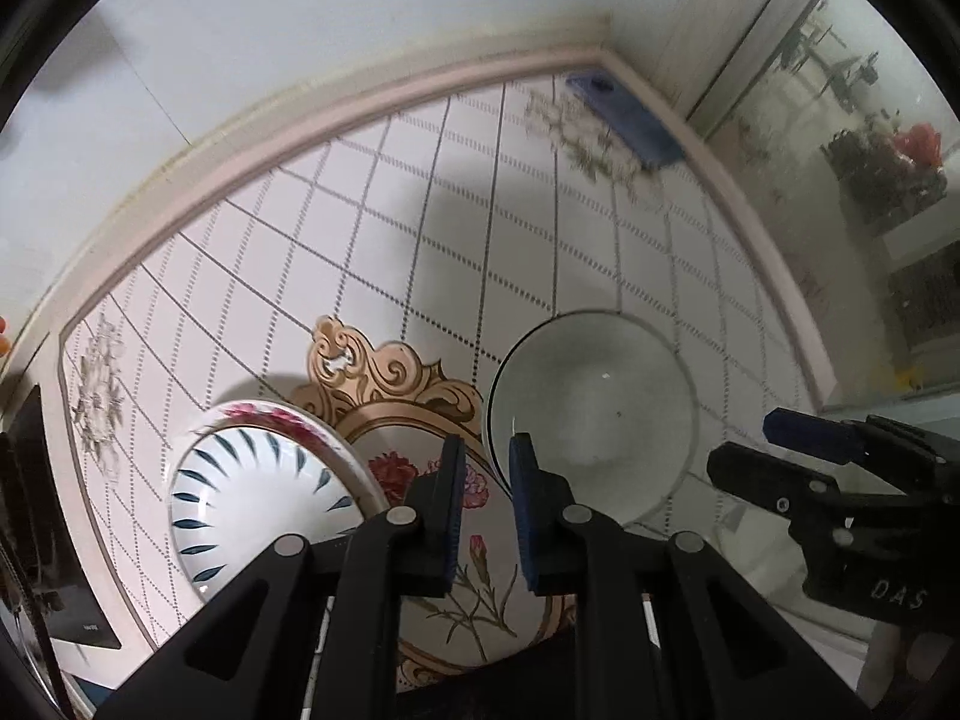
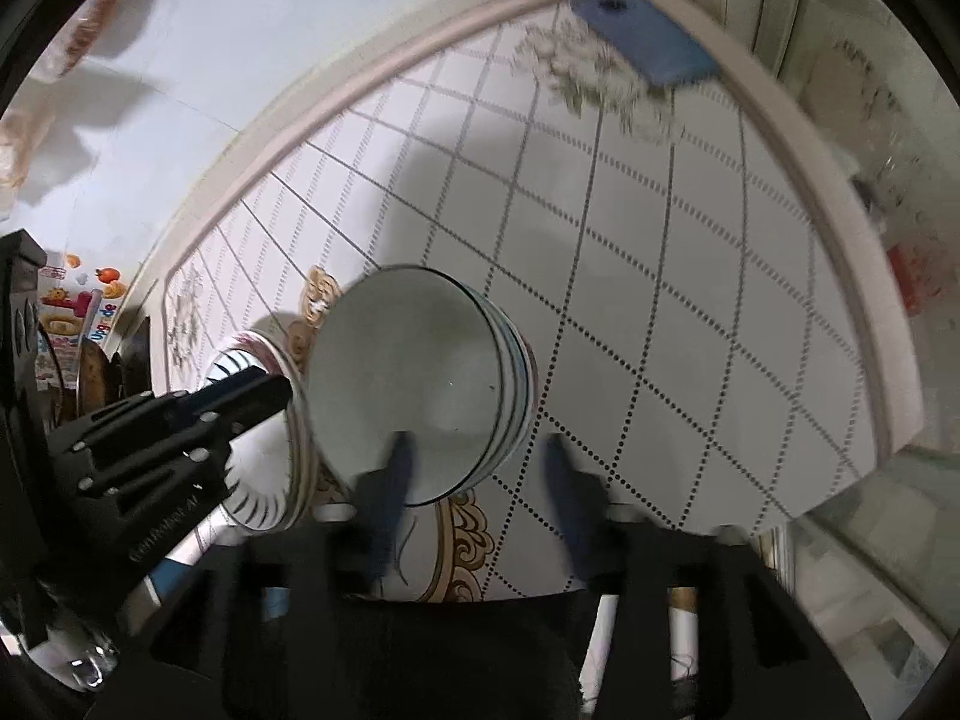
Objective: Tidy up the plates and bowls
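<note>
Bowls are seen on the counter [image 1: 372, 228]: a plain bowl [image 1: 591, 414] beside a striped bowl [image 1: 258, 498]. Nothing is pinched; left gripper [image 1: 487, 468] barely spread, right gripper [image 2: 480, 462] spread wide.

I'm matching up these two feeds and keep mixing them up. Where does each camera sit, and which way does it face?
Left wrist: on the left gripper, looking steeply down at the tablecloth; its own fingers slightly apart, the right gripper at the right edge.
Right wrist: on the right gripper, looking down likewise; its own fingers spread, the left gripper at left.
Both show: the plain bowl, the leaf-patterned bowl, the blue phone.
</note>
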Motion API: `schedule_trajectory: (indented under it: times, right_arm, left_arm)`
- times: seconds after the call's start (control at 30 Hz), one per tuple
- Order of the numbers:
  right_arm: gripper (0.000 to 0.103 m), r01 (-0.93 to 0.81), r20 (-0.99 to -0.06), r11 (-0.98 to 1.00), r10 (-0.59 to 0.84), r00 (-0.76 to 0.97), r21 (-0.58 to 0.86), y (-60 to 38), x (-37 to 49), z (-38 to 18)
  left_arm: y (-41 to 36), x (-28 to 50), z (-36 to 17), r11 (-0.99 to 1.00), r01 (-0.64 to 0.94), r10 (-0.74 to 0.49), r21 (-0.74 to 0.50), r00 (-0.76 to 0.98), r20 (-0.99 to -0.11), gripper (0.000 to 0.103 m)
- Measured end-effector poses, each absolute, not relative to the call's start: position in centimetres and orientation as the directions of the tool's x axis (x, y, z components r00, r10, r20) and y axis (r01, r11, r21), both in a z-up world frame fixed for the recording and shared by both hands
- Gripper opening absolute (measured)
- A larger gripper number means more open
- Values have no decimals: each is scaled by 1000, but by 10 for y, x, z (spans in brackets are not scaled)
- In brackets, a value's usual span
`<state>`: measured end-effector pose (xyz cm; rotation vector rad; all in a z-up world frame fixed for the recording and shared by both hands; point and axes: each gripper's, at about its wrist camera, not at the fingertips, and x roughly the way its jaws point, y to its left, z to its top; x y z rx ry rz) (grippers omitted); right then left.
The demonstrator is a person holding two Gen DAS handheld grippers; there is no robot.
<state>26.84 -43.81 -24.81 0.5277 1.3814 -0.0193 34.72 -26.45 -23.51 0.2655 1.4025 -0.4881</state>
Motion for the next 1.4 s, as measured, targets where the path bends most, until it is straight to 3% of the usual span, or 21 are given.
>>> schedule_trajectory:
  times: [0.17, 0.2, 0.23, 0.3, 0.43, 0.67, 0.93, 1.23, 1.4]
  right_arm:
    - [83, 287, -931, 902, 245, 271, 321, -430, 254, -203]
    - [84, 281, -931, 907, 236, 278, 314, -428, 251, -196]
    - [85, 273, -931, 913, 226, 285, 305, -426, 248, -188]
    - [88, 263, -935, 923, 201, 293, 281, -422, 244, -175]
    - [90, 251, -934, 938, 152, 324, 240, -418, 235, -149]
    - [91, 221, -921, 945, 150, 360, 241, -413, 221, -118]
    - [94, 230, -914, 937, 167, 369, 264, -424, 222, -118]
    - [95, 246, -929, 921, 225, 292, 301, -440, 244, -172]
    - [95, 295, -890, 847, 373, 263, 442, -457, 256, -230]
  left_arm:
    - [-253, 339, -199, 871, 476, -212, -123, 139, -967, 33]
    - [-251, 337, -194, 870, 476, -219, -127, 142, -965, 41]
    - [-250, 336, -190, 867, 480, -225, -130, 146, -963, 58]
    - [-247, 334, -181, 865, 484, -235, -129, 165, -958, 79]
    - [-240, 328, -165, 861, 487, -263, -145, 183, -947, 91]
    - [-235, 320, -145, 856, 483, -310, -187, 190, -932, 98]
    - [-234, 327, -155, 867, 452, -320, -209, 186, -929, 99]
    - [-235, 349, -214, 898, 361, -300, -251, 85, -950, 99]
    - [-237, 368, -265, 909, 299, -307, -290, 8, -952, 98]
